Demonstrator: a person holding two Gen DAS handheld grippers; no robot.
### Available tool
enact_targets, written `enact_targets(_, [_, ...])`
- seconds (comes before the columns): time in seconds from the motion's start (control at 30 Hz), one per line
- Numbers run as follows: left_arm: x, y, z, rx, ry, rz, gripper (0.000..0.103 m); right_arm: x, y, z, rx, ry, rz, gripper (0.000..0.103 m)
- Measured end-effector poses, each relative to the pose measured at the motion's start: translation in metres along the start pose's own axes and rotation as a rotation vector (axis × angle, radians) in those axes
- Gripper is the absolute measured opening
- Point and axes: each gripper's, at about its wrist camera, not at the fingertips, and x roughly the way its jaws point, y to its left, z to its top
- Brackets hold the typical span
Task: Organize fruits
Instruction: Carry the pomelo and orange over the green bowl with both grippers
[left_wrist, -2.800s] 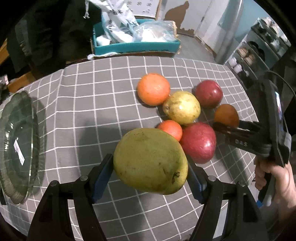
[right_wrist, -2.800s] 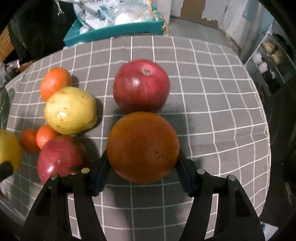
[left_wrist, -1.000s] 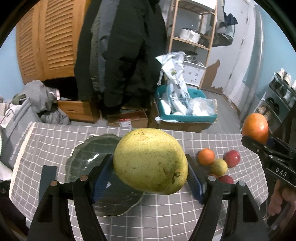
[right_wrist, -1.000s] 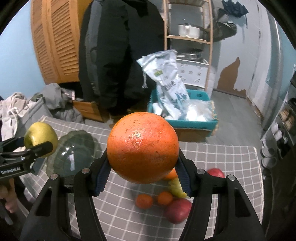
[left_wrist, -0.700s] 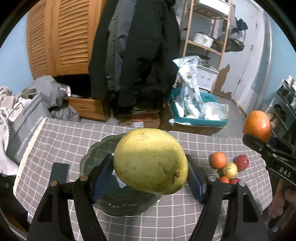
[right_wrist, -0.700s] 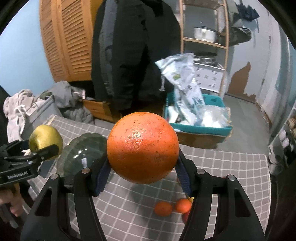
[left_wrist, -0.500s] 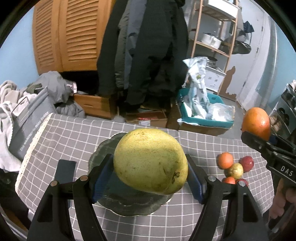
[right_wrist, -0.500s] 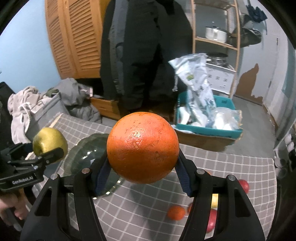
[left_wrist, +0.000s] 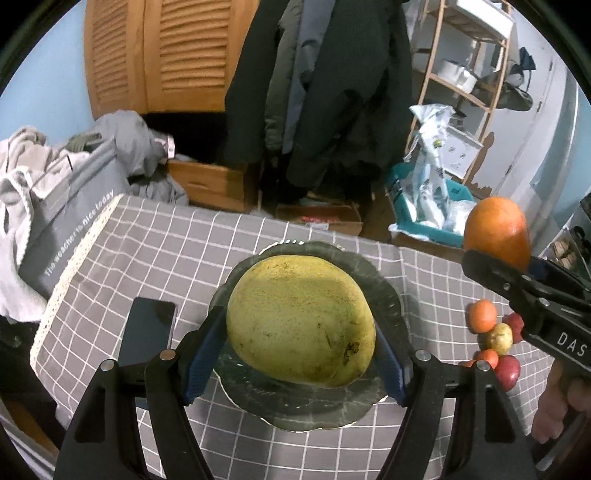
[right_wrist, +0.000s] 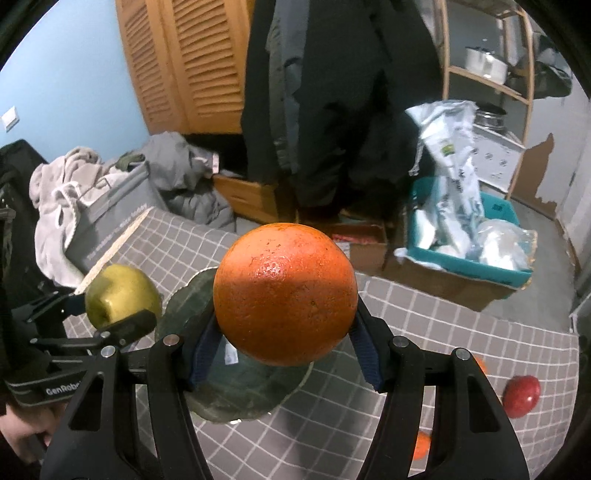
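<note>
Left wrist view: the left gripper (left_wrist: 301, 354) pinches a large yellow-green mango (left_wrist: 300, 320) across its broad sides, both blue pads pressed flat to the skin, so the fruit sits level and cannot roll out. The mango hangs in the air above the dark glass plate (left_wrist: 384, 288), which rests on the counter (left_wrist: 177, 258) under a grey checked cloth. Holding the fruit over the plate's centre suggests that the plate is the collecting point and that lowering comes next. A dark phone (left_wrist: 147, 332) lies flat on the cloth just left of the plate, clear of the descent path. To the right of the plate, well apart, the remaining fruits (left_wrist: 495, 339) form a tight cluster: small oranges, a yellow fruit and red apples, touching one another. These are not yet sorted.

Right wrist view: the right gripper (right_wrist: 284, 347) clamps an orange (right_wrist: 285, 291) at its widest girth, the grip that best resists slipping on a round body. The orange is also airborne, above and slightly right of the plate, apparently queued behind the mango so the two tools do not collide over one target. A red apple (right_wrist: 521, 396) lies on the cloth far right of the plate.

Beyond the counter, past the plate, stand a teal bin (right_wrist: 461, 258) of plastic bags and hanging dark coats (left_wrist: 317, 85), irrelevant to placement.
</note>
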Motion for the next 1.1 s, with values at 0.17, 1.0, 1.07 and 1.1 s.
enact_targets(0.17, [0.027,0.013,-0.006,-0.021,0.062,0.008,0.076,0.027,0.008,-0.005,-0.001,0.051,0.024,0.064])
enact_targets(1.0, [0.127,0.025,-0.041,-0.051,0.329,0.046,0.076,0.087,0.005,-0.029,0.027,0.19,0.056,0.064])
enact_targets(1.07, [0.128,0.027,-0.042,-0.054,0.325,0.039,0.075,0.087,0.005,-0.029,0.027,0.19,0.056,0.064])
enact_targets(1.1, [0.126,0.026,-0.04,-0.049,0.31,0.035,0.075,0.087,0.004,-0.029,0.029,0.19,0.056,0.064])
